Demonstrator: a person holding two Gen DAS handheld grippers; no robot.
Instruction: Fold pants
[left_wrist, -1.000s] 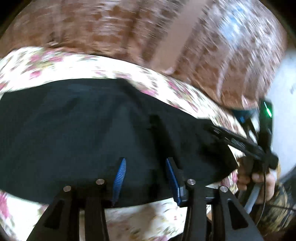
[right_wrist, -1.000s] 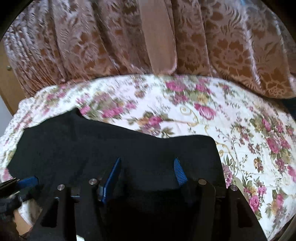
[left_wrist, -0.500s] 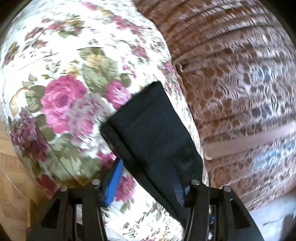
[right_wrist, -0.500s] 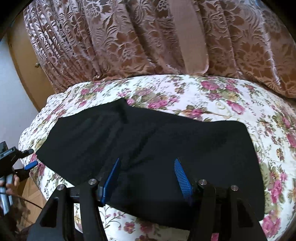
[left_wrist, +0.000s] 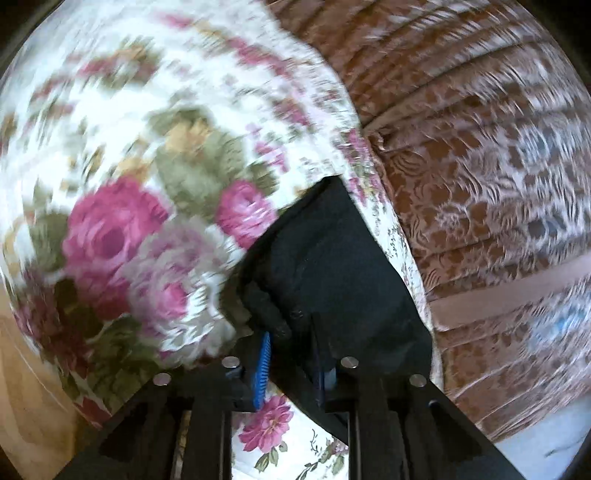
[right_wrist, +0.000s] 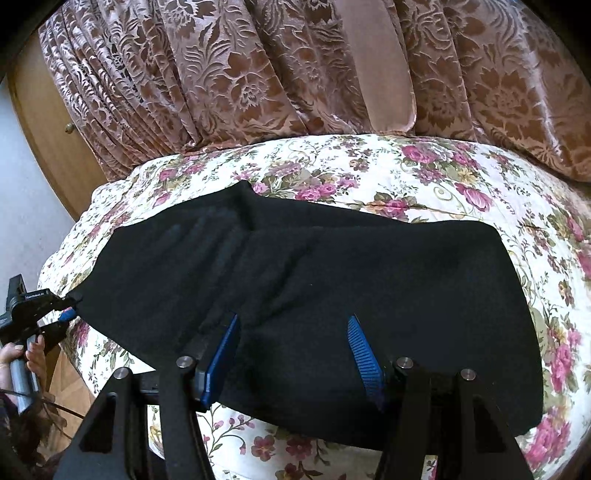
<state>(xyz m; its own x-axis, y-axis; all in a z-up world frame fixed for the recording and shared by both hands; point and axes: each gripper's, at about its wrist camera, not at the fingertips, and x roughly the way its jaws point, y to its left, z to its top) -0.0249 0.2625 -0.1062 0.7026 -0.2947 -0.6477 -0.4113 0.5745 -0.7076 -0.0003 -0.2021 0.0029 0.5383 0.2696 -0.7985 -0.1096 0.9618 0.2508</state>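
- Black soft-fabric pants (right_wrist: 306, 295) lie spread across a bed covered in a white quilt printed with pink roses (right_wrist: 424, 173), their length running left to right in front of a brown patterned curtain (right_wrist: 258, 74).
- The left gripper (left_wrist: 291, 360) has its jaws clamped on one end edge of the pants, at the left end of the garment where the quilt drops toward a wooden floor (left_wrist: 33, 406); the right wrist view shows that gripper (right_wrist: 64, 308) touching the cloth's corner.
- The right gripper (right_wrist: 293, 350) hovers over the near long edge with its jaws apart, holding nothing.
- The cloth looks light, limp and prone to wrinkling; it will likely drape and sag from any single hold, so corners and hems at the ends are the sensible places to pinch.
- Half a second earlier the left jaws stood wider around that same edge; they have since closed on it, and the left view has blurred with motion.
- The right gripper has stayed open above the garment, framing shifted only slightly.
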